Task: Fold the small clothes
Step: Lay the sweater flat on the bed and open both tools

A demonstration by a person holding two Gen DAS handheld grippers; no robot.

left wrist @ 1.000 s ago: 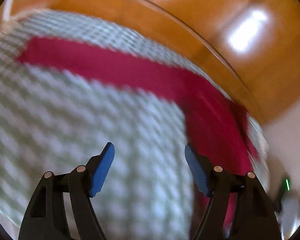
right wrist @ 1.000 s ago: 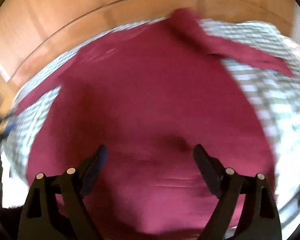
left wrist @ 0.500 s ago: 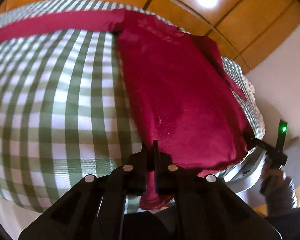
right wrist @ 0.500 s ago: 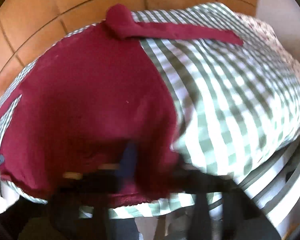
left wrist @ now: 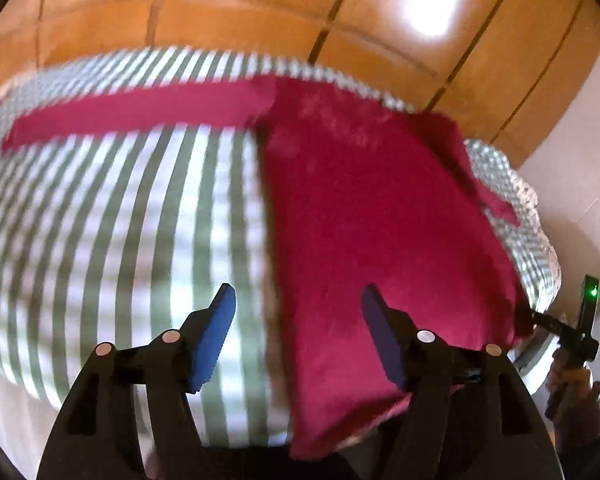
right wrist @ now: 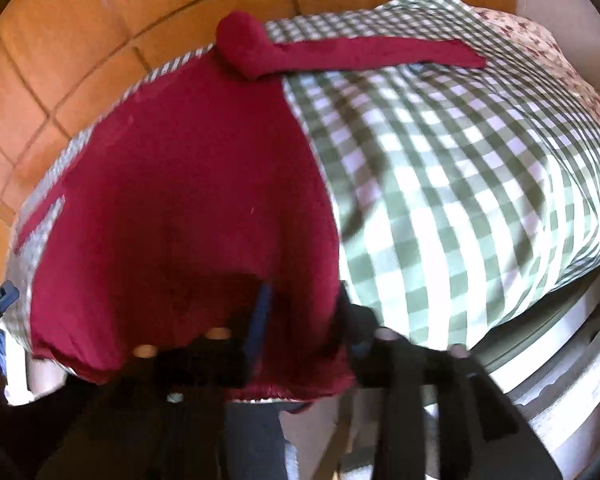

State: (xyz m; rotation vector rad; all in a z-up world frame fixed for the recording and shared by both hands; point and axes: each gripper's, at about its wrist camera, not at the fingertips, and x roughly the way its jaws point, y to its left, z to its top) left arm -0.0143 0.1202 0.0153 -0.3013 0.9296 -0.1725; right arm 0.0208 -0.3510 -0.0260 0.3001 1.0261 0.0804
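Note:
A dark red long-sleeved top (left wrist: 380,240) lies flat on a green-and-white checked tablecloth (left wrist: 120,220). One sleeve (left wrist: 132,112) stretches out to the left at the far side. My left gripper (left wrist: 297,292) hovers over the top's left edge near the hem; its jaws are opening and nothing is pinched between the blue pads. In the right wrist view the top (right wrist: 180,200) fills the left half, its sleeve (right wrist: 360,56) lying across the cloth (right wrist: 460,180). My right gripper (right wrist: 304,300), blurred, is over the hem's right corner; its jaws are opening and stand apart from the cloth.
Orange floor tiles (left wrist: 260,12) surround the round table. Its pale rim (right wrist: 560,340) shows at the lower right. A floral cloth (right wrist: 540,40) lies under the checked one at the far right. A hand (left wrist: 572,384) holds the other gripper at the table's edge.
Half a second ago both grippers were shut on the top's hem. Both have since opened and let it go, and the left one has lifted a little.

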